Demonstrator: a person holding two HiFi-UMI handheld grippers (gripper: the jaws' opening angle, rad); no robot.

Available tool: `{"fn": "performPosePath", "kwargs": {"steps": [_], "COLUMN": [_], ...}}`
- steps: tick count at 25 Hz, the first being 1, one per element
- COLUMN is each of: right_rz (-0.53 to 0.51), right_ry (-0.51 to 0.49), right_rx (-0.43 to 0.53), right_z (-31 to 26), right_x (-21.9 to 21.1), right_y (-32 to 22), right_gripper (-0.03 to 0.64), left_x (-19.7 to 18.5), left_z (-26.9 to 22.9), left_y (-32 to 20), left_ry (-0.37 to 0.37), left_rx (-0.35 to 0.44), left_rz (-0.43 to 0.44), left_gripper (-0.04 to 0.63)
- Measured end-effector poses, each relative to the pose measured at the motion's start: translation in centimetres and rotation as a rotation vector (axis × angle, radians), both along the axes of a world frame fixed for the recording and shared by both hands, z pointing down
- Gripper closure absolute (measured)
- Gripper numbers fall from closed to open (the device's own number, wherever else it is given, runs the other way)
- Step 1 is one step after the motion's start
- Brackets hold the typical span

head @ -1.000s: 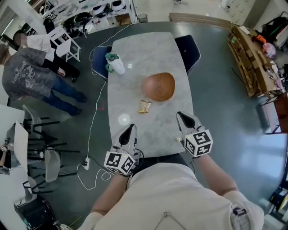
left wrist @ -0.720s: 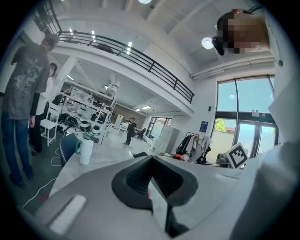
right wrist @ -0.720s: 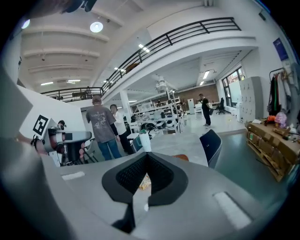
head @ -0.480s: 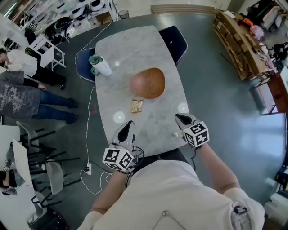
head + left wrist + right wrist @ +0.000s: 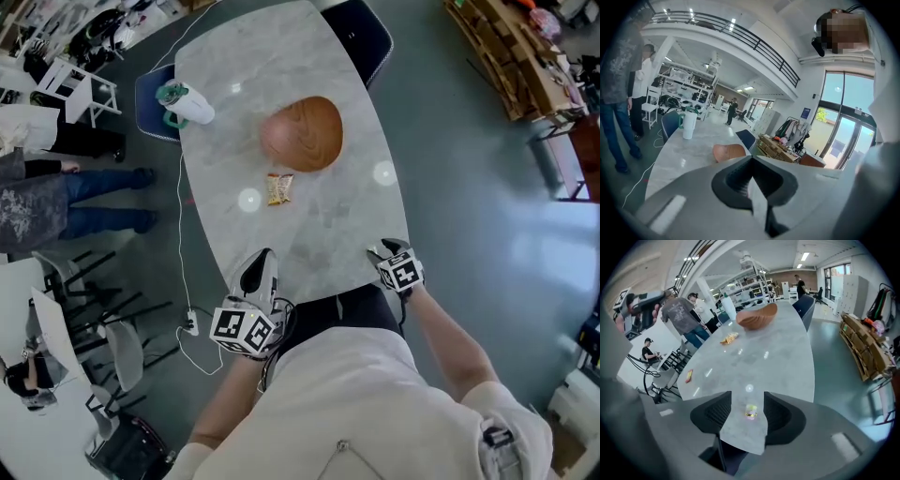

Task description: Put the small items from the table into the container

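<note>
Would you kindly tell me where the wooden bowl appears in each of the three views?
Head view: the wooden bowl sits upper centre, on the table.
Left gripper view: the bowl is left of centre, just above the jaws.
Right gripper view: the bowl is upper centre.
Shared landmark: the white cup, left of the bowl in every view.

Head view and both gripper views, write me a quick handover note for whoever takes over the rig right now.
Left tool: shut, empty, at the table's near edge.
Right tool: jaws opening, pointing down over a small wrapped candy that lies on the table between them, not gripped.
Things: wooden bowl mid-table; snack packet just in front of it; a small red-and-yellow item near the table's left edge.
Done: nothing shows in the bowl.
Left: close on the candy, carry it to the bowl, then the packet and the red-and-yellow item.
</note>
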State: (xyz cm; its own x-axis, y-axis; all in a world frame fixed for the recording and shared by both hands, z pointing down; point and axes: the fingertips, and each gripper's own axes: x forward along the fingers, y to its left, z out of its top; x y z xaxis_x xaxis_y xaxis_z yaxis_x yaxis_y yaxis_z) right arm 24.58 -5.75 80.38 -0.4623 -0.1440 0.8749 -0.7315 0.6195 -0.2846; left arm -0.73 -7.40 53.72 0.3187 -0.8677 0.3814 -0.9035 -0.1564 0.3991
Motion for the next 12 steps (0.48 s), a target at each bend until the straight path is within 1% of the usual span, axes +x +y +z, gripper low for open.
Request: {"fn": "performPosePath", "kwargs": {"steps": [3,7,12], "right_rz": [0.013,0.037,0.068], "right_ry": [0.066,0.131,0.155], "right_rx": [-0.018,-0.013,-0.011], "right_z": [2.8,4.7,6.0], "right_x": [0.5,0.9,0.7], "right_y": [1.0,1.5,1.8], "right_gripper": [0.354,0.347,0.347], "left_x": [0.0,-0.1,0.1], "left_z": [1.5,3.3,4.7], "left_y": [0.7,1.8,3.0], "left_ry": [0.0,0.003,0.005], "left_rx": [-0.036,-0.08,-0.113], "left_rz": [0.0,-0.009,-0.011], "left_gripper": [0.592,0.592,0.592]}}
